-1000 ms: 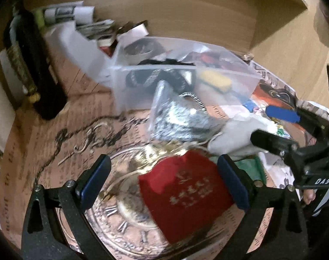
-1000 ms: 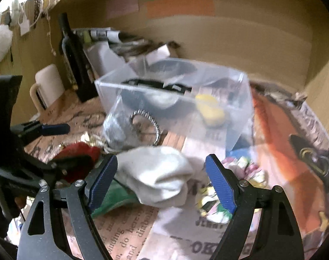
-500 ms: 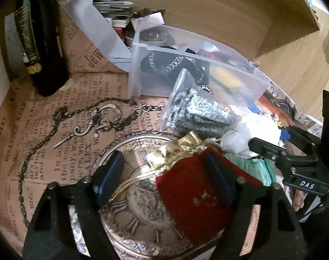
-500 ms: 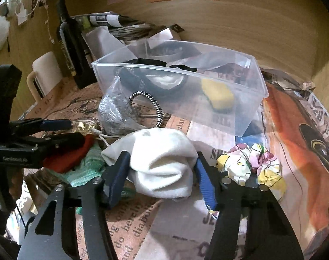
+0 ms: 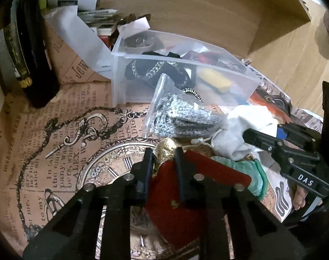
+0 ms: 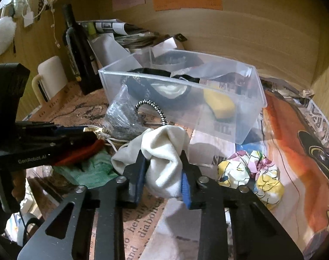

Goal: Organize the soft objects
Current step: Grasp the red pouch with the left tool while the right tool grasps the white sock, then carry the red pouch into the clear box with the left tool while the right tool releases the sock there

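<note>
The see-through plastic box (image 6: 229, 99) looks smooth and shiny. The white cloth pouch (image 6: 164, 151) looks soft and matt. The red velvet pouch (image 5: 186, 195) looks fuzzy.

Between the left gripper's (image 5: 162, 162) black fingers we are seeing a red pouch (image 5: 199, 186) with gold print. Between the right gripper's (image 6: 163, 166) blue pads we are seeing a cream-white cloth (image 6: 164, 151), with a floral yellow-pink scrunchie (image 6: 251, 173) lying right of it and green knit (image 6: 88, 171) lying left.

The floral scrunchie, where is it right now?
In the right wrist view the floral scrunchie lies on the printed paper at lower right, just right of the right tool, in front of the clear bin.
</note>
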`<state>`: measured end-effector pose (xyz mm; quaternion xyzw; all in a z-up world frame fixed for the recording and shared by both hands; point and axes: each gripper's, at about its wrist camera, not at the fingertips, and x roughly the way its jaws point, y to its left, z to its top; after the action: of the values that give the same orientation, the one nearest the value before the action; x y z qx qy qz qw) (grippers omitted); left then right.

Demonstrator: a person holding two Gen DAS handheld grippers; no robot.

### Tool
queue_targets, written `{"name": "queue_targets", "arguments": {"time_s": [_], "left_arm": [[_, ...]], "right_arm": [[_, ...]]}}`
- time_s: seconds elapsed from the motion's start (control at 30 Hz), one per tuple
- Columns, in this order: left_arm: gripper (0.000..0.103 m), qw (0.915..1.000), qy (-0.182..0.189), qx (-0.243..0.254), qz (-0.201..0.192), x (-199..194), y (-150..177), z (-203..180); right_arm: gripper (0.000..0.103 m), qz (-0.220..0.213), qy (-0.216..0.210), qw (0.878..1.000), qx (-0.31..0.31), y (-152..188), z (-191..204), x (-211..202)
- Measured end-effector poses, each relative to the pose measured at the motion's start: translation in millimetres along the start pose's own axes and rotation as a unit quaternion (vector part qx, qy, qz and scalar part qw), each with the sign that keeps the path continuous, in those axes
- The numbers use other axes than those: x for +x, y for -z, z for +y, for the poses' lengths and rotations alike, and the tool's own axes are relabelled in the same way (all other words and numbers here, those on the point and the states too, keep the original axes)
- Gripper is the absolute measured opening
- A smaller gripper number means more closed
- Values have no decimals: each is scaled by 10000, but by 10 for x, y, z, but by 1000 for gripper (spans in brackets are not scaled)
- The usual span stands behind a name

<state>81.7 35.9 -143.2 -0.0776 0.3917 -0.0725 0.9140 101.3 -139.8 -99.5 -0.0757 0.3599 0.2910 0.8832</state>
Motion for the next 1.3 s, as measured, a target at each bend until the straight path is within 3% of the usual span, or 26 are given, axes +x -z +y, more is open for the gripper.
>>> {"name": "queue_targets", "arguments": {"time_s": [0.2, 0.63, 0.97, 1.3], "left_arm": [[13, 9997, -54, -37, -253, -215, -41, 24], [13, 9912, -222, 0, -1305, -786, -430, 38], [13, 9835, -256, 135, -1786, -771, -919, -50], [13, 9797, -454, 273, -1931, -478, -1317, -202]], "right_arm": [[23, -268, -6, 9996, 54, -57, 7, -175], [23, -1116, 168, 9935, 152, -362, -49, -615], [23, -1635, 495, 9851, 196, -647, -156, -713], [23, -1543, 671, 9853, 307, -877, -348, -436]]}}
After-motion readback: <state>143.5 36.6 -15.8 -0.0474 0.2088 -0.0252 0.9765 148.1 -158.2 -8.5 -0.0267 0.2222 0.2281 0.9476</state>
